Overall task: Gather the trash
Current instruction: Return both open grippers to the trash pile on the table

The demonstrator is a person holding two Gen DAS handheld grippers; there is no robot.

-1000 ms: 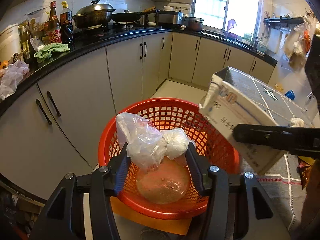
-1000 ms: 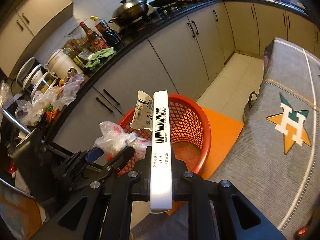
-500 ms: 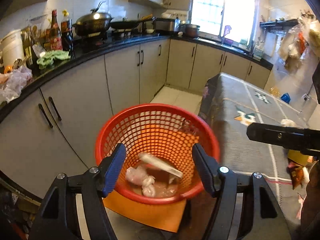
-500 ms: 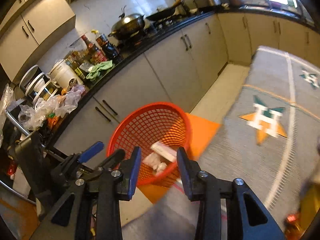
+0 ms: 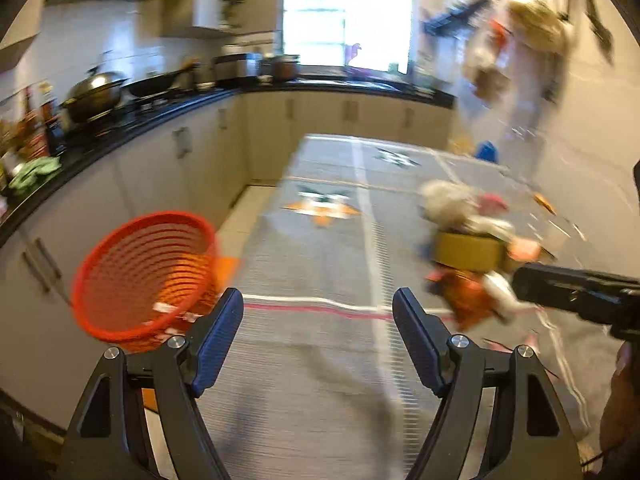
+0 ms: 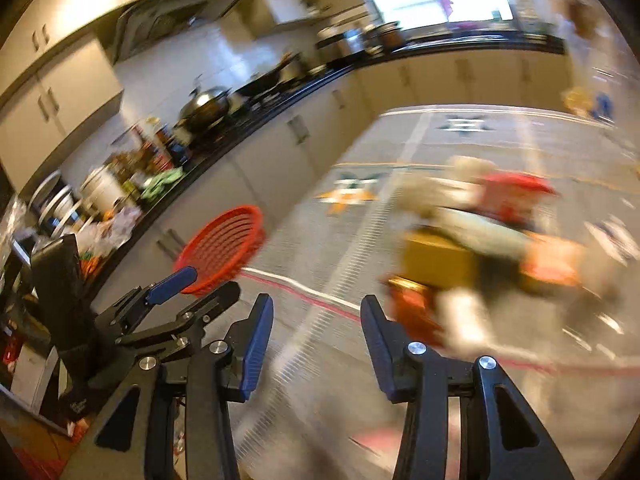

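A red mesh basket (image 5: 140, 272) stands on the floor beside the table, with dropped trash inside; it also shows in the right wrist view (image 6: 222, 248). A blurred pile of trash (image 5: 468, 252) lies on the grey tablecloth: a yellow box, crumpled white paper, red and orange wrappers; it also shows in the right wrist view (image 6: 480, 236). My left gripper (image 5: 318, 336) is open and empty over the table. My right gripper (image 6: 318, 340) is open and empty, left of the pile. The left gripper also shows in the right wrist view (image 6: 176, 284).
A grey tablecloth with star patterns (image 5: 320, 360) covers the table. A black countertop (image 5: 120, 128) with a wok, bottles and pots runs along the left above beige cabinets. Bags hang on the right wall (image 5: 520, 40). Both views are motion-blurred.
Both grippers let go of their trash, the bags and the carton, into the basket. Both then swung right, away from the basket toward the pile on the table.
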